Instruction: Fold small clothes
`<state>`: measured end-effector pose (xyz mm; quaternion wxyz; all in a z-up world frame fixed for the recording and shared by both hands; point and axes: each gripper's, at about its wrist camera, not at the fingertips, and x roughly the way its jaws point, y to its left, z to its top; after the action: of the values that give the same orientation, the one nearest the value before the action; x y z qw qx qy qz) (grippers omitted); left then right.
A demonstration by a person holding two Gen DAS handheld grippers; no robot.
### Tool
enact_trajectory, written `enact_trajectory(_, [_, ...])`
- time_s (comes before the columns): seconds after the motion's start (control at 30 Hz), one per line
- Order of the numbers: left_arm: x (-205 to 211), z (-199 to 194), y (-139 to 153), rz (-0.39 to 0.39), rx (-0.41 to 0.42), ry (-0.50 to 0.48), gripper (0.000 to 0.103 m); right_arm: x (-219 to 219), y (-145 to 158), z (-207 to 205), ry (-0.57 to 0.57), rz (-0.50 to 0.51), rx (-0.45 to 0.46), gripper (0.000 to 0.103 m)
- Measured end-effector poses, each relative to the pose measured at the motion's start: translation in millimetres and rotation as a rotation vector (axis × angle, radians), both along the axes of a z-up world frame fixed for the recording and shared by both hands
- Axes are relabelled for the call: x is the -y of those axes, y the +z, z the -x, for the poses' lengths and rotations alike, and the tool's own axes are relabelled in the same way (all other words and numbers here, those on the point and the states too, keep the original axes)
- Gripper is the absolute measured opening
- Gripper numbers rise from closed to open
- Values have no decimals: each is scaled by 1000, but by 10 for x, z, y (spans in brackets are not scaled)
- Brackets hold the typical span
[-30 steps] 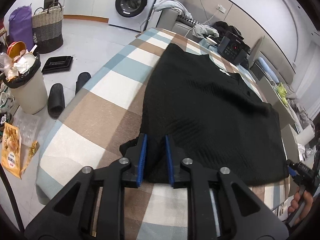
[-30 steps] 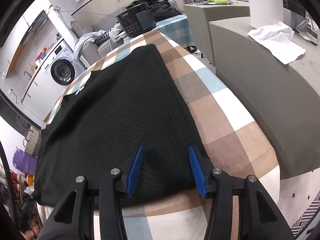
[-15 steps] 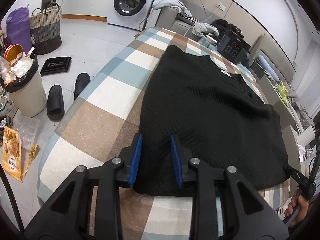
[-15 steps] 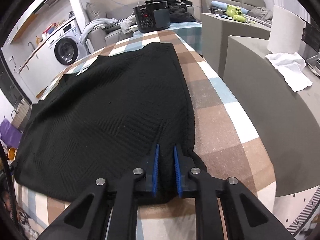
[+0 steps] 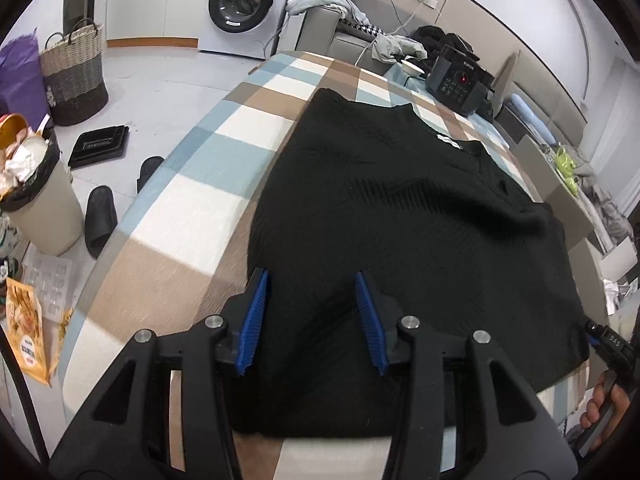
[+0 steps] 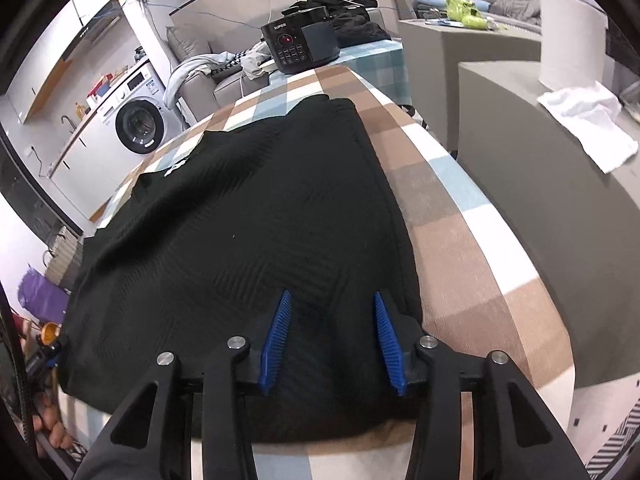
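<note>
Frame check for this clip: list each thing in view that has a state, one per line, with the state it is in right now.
Black knit sweater: spread flat on the checked tablecloth, unfolded.
Left gripper: open over the near hem, jaws just been opening, nothing pinched.
Right gripper: open over the near hem, jaws just been opening, nothing pinched.
White washing machine: door shut.
Black cooker: red light on.
Beige bin: overfull.

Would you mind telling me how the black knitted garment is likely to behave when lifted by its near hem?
The black knitted garment would probably drape limply, since it already ripples on the checked tablecloth. Its thick textured knit suggests some weight and decent grip. Lifted at one corner, the rest would likely drag.
</note>
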<state>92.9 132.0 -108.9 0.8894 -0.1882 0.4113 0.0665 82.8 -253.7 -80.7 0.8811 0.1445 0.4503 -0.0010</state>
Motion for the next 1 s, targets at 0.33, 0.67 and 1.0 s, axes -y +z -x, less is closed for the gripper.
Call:
enact_trajectory(0.33, [183,-243,-111,-83,-1,-70,35,-111,-87,-197,80,113,-39,38])
enact_trajectory(0.67, [391,-5,-90,-145,-37,-150,26,-63,-96,-126,99,127,-56,25])
enact_trajectory(1.0, [378,466,-58,-73,-24,-128,26,90,-59,24,75,66,-65,25])
